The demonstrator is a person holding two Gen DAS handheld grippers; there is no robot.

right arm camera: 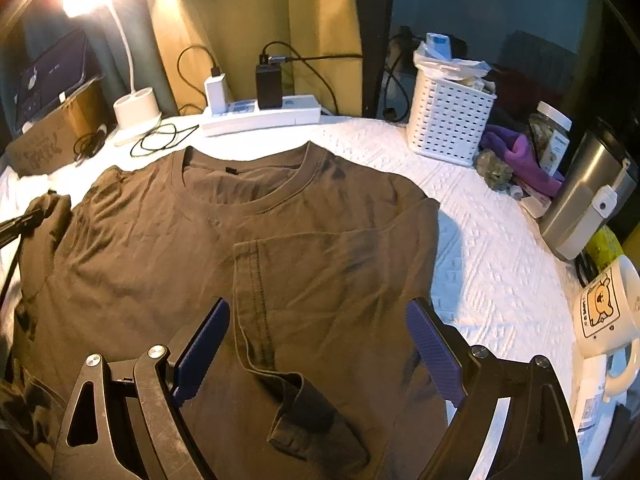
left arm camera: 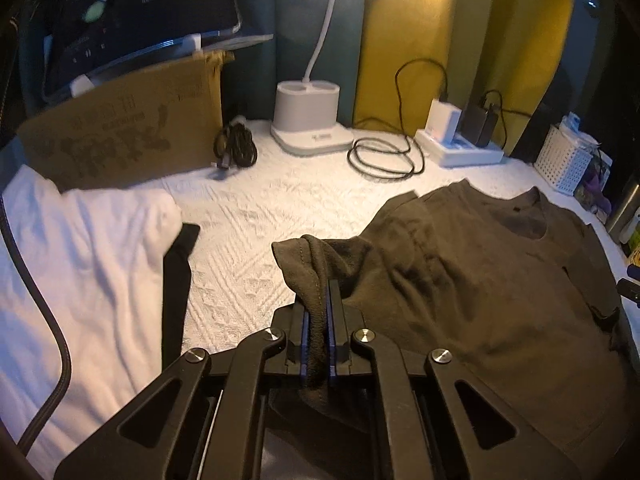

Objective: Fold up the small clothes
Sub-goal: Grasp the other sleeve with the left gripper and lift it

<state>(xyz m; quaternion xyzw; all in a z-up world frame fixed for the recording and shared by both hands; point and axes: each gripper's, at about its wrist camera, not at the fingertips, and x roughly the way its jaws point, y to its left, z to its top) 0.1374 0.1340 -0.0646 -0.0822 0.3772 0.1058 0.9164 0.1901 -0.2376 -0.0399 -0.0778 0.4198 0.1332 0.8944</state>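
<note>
So the left gripper (left arm camera: 316, 320) has its jaws pinched on the left sleeve (left arm camera: 304, 264) of the shirt (right arm camera: 248, 240), which lies flat on the surface (right arm camera: 480, 240) collar away, body to that gripper's right, while the right gripper (right arm camera: 316, 344) hangs with jaws spread over the already folded right side.
</note>
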